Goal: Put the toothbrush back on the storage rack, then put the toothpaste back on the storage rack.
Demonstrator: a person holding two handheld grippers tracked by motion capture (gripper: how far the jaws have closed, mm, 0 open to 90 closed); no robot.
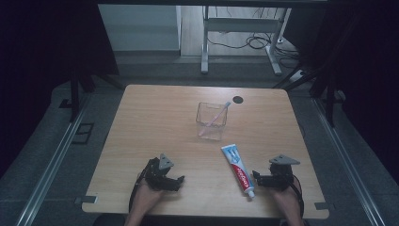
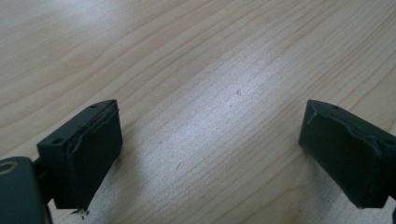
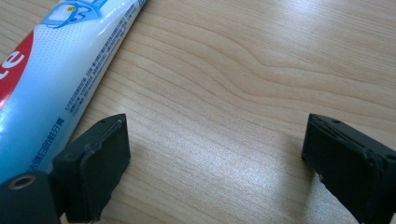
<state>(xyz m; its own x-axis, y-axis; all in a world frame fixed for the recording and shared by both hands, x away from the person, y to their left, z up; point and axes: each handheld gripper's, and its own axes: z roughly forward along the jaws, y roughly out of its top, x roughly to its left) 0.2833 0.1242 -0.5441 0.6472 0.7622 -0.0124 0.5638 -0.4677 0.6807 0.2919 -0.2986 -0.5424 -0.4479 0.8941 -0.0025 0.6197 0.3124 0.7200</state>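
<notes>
The toothpaste tube (image 1: 239,170) lay flat on the counter (image 1: 155,117) just beside the right tongs (image 1: 258,180), which stood released and empty, as did the left tongs (image 1: 178,181) over bare wood. To lift it well, the right tongs probably needed to shift sideways to straddle the tube's firmer cap end, then carry it toward the clear cup (image 1: 211,120) holding a toothbrush (image 1: 214,119).

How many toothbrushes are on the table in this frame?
1. The single toothbrush leans slantwise inside the clear cup near the table's middle, beyond the toothpaste tube. The cup is see-through, and nothing else shows inside it.
</notes>
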